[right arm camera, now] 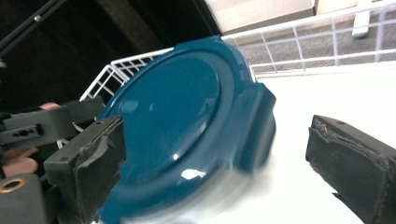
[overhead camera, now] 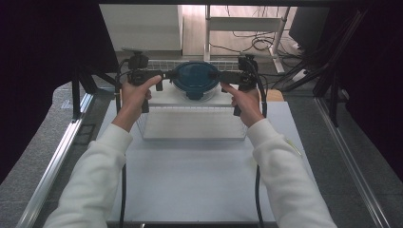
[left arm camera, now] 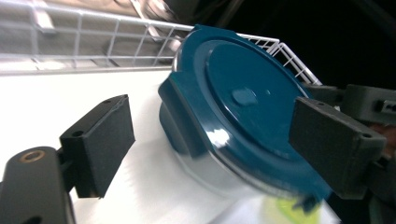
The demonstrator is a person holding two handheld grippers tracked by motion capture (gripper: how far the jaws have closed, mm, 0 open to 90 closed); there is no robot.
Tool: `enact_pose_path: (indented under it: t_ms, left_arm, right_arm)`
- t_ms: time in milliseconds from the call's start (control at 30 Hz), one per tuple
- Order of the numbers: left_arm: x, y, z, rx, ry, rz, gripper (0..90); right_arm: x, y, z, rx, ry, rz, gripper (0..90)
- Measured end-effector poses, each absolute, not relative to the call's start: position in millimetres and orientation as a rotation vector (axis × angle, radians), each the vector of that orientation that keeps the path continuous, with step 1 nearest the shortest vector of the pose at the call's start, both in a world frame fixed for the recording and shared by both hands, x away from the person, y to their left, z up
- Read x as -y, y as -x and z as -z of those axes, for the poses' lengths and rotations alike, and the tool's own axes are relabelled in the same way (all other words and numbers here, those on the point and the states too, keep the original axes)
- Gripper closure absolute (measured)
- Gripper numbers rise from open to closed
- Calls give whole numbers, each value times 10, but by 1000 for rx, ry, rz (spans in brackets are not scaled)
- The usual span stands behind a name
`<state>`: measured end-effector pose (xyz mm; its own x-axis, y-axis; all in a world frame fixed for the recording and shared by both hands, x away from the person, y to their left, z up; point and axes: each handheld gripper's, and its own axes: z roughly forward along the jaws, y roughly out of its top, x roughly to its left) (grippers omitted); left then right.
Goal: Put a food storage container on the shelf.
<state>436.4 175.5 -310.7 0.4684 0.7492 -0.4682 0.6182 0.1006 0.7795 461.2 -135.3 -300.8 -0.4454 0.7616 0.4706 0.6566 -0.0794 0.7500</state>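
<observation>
A round clear container with a dark teal lid (overhead camera: 195,78) stands on a white surface inside a white wire basket (overhead camera: 190,124). My left gripper (overhead camera: 164,75) reaches in from the left at the lid's rim, and my right gripper (overhead camera: 223,75) comes in from the right. In the left gripper view the lid (left arm camera: 233,102) and one of its side clips lie between the wide-apart jaws of the left gripper (left arm camera: 215,142); the near pad (left arm camera: 100,144) stands clear of the clip. In the right gripper view the lid (right arm camera: 177,112) sits between the jaws of the right gripper (right arm camera: 222,158), and the far pad (right arm camera: 355,163) is apart from it.
The basket rests at the far end of a white table top (overhead camera: 199,180), with metal rails (overhead camera: 57,156) along both sides. Wire walls (left arm camera: 93,37) rise behind the container. Something blurred and lime green (left arm camera: 289,210) shows below the container. Cables and a shelf frame lie beyond.
</observation>
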Motion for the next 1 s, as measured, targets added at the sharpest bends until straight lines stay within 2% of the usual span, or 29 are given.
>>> enact_pose_path:
  t_ms: [100,500,733,1000]
  left_arm:
    - [-1760,-4156,3135,-1191,-1620,-214,173]
    - [-1892,-3348,3576,-1087,-1756,-204,190]
    - [-1900,-2969,4028,-1093,-1803,-200,191]
    - [-1863,-2743,4518,-1131,-1876,-192,194]
  right_arm:
    - [1448,-4457,3033,-2090,-1515,-1561,59]
    - [1928,-3676,3327,-2237,-1255,-1506,160]
    - [2184,-3258,3716,-2281,-1196,-1459,212]
    - [2177,-2933,4181,-2367,-1183,-1380,216]
